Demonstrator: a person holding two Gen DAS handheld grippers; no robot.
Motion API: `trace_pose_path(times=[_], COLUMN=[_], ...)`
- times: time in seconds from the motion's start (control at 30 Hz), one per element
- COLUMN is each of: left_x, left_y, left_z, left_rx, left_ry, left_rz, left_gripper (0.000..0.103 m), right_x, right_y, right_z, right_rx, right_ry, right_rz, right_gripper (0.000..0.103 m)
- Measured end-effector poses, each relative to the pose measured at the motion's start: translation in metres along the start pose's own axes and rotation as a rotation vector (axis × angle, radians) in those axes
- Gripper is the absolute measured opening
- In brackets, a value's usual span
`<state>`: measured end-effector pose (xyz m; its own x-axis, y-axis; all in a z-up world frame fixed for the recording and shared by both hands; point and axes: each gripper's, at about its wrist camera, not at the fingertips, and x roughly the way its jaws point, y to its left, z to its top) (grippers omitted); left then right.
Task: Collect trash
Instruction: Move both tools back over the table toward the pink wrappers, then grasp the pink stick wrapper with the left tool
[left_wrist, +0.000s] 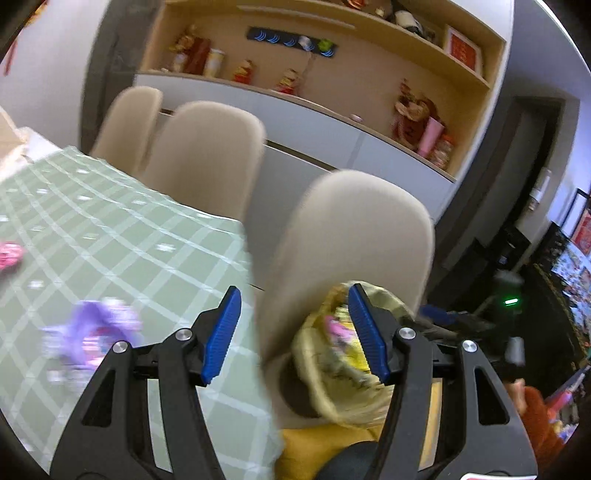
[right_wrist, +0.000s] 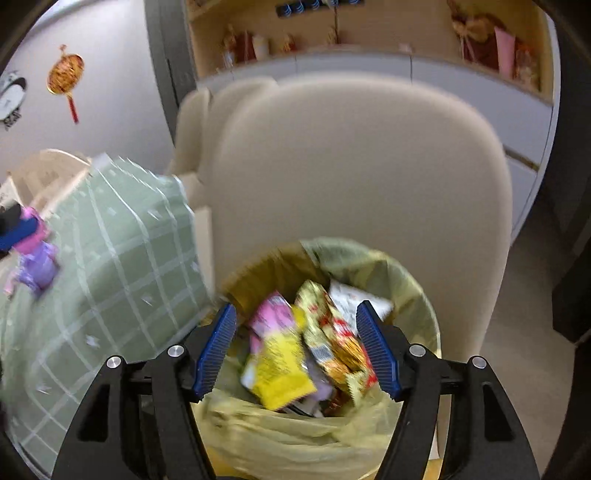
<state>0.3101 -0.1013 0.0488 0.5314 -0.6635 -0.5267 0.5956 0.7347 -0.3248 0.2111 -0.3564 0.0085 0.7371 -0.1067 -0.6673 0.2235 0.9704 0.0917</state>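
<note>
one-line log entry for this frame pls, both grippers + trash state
left gripper: open, empty | right gripper: open, empty, over trash bin | wrappers in bin | purple wrapper on table

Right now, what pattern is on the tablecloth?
The tablecloth is pale green with a white criss-cross check. It shows best in the left wrist view.

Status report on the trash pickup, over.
Both grippers open, empty. Bin holds wrappers. Purple wrapper on table.
</note>
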Motion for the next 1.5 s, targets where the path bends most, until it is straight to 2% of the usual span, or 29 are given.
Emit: trace_pose_path(times=[0.27,0.37,0.53,0.67,0.83,1.0,1.07,1.13,1.2,1.37,1.5], left_x=[-0.069,-0.093,-0.126,-0.135,-0.122,-0.101,-0.098,-0.099,-0.101,-0.127,-0.166], left_y=[0.090,0.121,0.175,0.210,0.235,0.235,0.234,0.232,0.232,0.227,0.220], left_z=[-0.006,-0.013,-0.024,-0.031,-0.038,-0.044,-0.044,-0.044,-0.044,-0.044,-0.053], left_rx=[-0.058,-0.078,-0.129,-0.164,-0.174,-0.129,-0.121,-0.113,-0.116,-0.145,-0.137], left_ry=[-0.056,-0.067,-0.071,-0.032,0.058,0.139,0.149,0.150,0.146,0.092,0.047], left_rz=[0.200,0.265,0.370,0.448,0.465,0.526,0.534,0.533,0.521,0.474,0.467], left_gripper=[0.057,0.057,0.057,0.057,0.057,0.057,0.053,0.031,0.021,0.019,0.018], right_x=[-0.041,-0.037,-0.023,-0.018,-0.013,-0.010,-0.011,-0.013,-0.016,-0.018,-0.014], right_y=[0.082,0.113,0.159,0.190,0.222,0.230,0.231,0.233,0.240,0.267,0.309], right_z=[0.030,0.034,0.032,0.028,0.026,0.022,0.020,0.020,0.021,0.024,0.026], right_rx=[-0.100,-0.132,-0.187,-0.232,-0.276,-0.291,-0.292,-0.298,-0.310,-0.342,-0.398], right_ry=[-0.138,-0.125,-0.117,-0.118,-0.103,-0.084,-0.078,-0.083,-0.092,-0.101,-0.098], right_rz=[0.120,0.188,0.234,0.299,0.330,0.335,0.337,0.343,0.347,0.369,0.396], right_gripper=[0.064,0.064,0.064,0.064,0.064,0.064,0.064,0.064,0.064,0.064,0.064])
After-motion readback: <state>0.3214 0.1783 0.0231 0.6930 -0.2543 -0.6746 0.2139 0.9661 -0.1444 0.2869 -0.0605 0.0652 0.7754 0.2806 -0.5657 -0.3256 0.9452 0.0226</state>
